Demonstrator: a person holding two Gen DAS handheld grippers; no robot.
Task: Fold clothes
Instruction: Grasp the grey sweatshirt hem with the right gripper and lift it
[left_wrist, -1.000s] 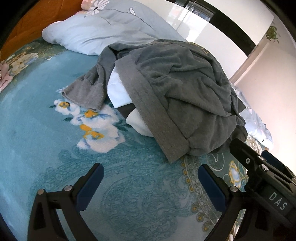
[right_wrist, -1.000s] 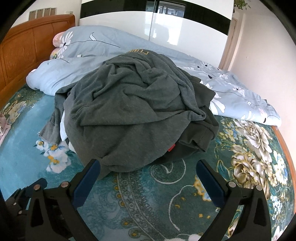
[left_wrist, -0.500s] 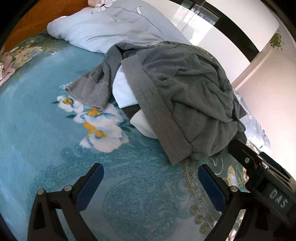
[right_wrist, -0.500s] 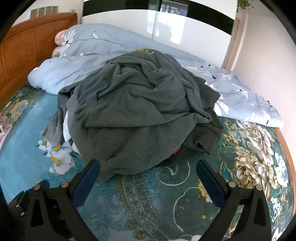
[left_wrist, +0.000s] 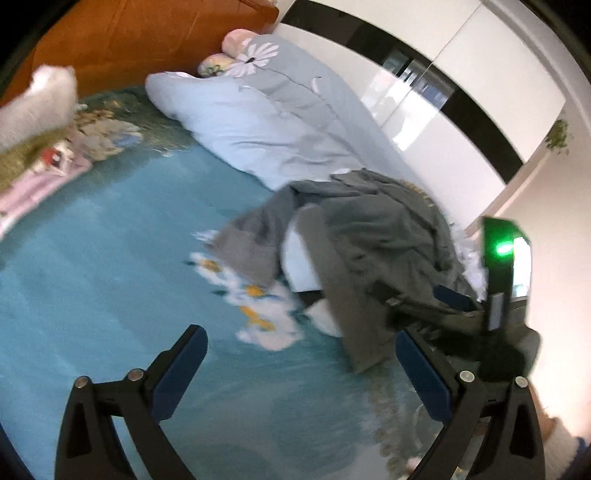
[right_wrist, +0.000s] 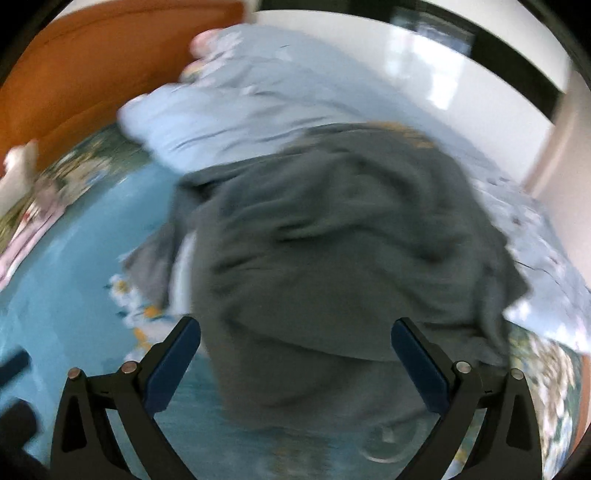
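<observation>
A crumpled heap of grey clothes (left_wrist: 373, 240) lies on the teal floral bedspread (left_wrist: 92, 280), with a white garment (left_wrist: 299, 262) showing under its left side. My left gripper (left_wrist: 301, 369) hangs open over bare bedspread, short and left of the heap. In that view the right gripper's body (left_wrist: 502, 280), with a green light, reaches over the heap's right edge. The right wrist view is blurred: the grey heap (right_wrist: 343, 251) fills the middle, and my right gripper (right_wrist: 295, 363) stands open just above its near edge, nothing between the fingers.
A pale blue floral duvet (left_wrist: 266, 122) lies bunched behind the heap, against an orange wooden headboard (left_wrist: 122, 37). Pink and white items (left_wrist: 40, 147) sit at the far left. White wardrobe doors (left_wrist: 461, 96) and a wall stand behind and to the right.
Both grippers have swung: the left view now looks further left and back, the right gripper has moved in close over the heap. Both stay open. The clothes have not moved.
</observation>
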